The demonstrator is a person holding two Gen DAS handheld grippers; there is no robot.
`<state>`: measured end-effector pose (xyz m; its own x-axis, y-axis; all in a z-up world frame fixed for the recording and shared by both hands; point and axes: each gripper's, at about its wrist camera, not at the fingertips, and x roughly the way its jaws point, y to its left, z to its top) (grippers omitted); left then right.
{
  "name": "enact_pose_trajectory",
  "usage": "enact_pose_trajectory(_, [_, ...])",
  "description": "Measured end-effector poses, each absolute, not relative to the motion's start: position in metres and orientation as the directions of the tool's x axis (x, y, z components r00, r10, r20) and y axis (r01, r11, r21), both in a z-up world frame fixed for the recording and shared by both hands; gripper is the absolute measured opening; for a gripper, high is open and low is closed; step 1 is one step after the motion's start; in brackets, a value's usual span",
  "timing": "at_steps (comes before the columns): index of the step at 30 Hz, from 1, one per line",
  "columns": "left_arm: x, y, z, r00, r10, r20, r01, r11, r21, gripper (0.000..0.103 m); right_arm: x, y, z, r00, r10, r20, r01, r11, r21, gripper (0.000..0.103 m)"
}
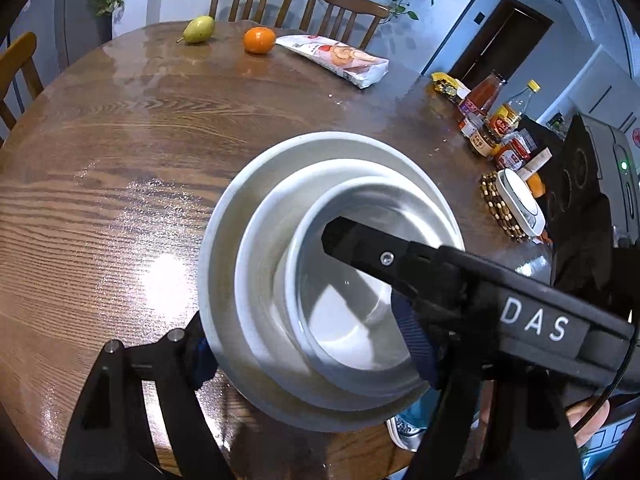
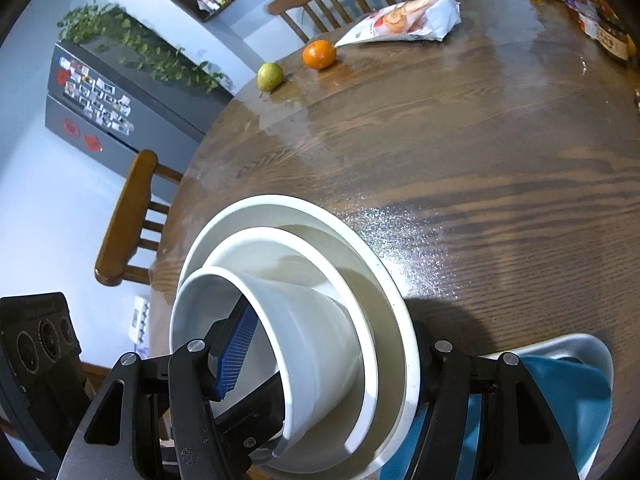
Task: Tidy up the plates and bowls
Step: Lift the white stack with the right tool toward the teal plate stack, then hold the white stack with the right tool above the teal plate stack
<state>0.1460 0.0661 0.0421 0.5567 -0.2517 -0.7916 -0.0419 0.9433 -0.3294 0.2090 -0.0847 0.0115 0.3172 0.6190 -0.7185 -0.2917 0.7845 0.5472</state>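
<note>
Both grippers (image 1: 308, 344) (image 2: 328, 356) clamp the nested white bowls (image 1: 332, 280); "DAS" marks the right gripper.

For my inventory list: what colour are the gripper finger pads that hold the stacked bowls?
Blue. The ribbed pad inside the innermost bowl shows best in the right wrist view.

white "das" lettering on the right gripper (image 1: 360, 248) body

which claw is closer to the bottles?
Right. The right claw grips the stack from the side toward the bottles; the left claw grips it from the side away from them.
</note>
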Motion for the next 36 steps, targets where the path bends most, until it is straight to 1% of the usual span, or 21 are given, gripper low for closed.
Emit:
enact_pose_trajectory(3, [0.145, 0.064, 0.043, 0.566, -0.251, -0.786, -0.031, 0.946, -0.324, 0.075, 0.204, -0.091, 0.013, 0.345, 0.625, -0.700, -0.275, 0.781, 0.561, 0.066])
enact_pose_trajectory(16, [0.138, 0.057, 0.048, 0.573, -0.246, -0.782, -0.015, 0.951, -0.310, 0.075, 0.195, -0.096, 0.016, 0.362, 0.631, -0.687, -0.268, 0.776, 0.571, 0.066])
enact_pose_trajectory(36, [0.117, 0.046, 0.067, 0.615, -0.245, -0.750, 0.026, 0.956, -0.291, 0.075, 0.170, -0.109, 0.037, 0.428, 0.638, -0.640, -0.307, 0.769, 0.561, 0.066])
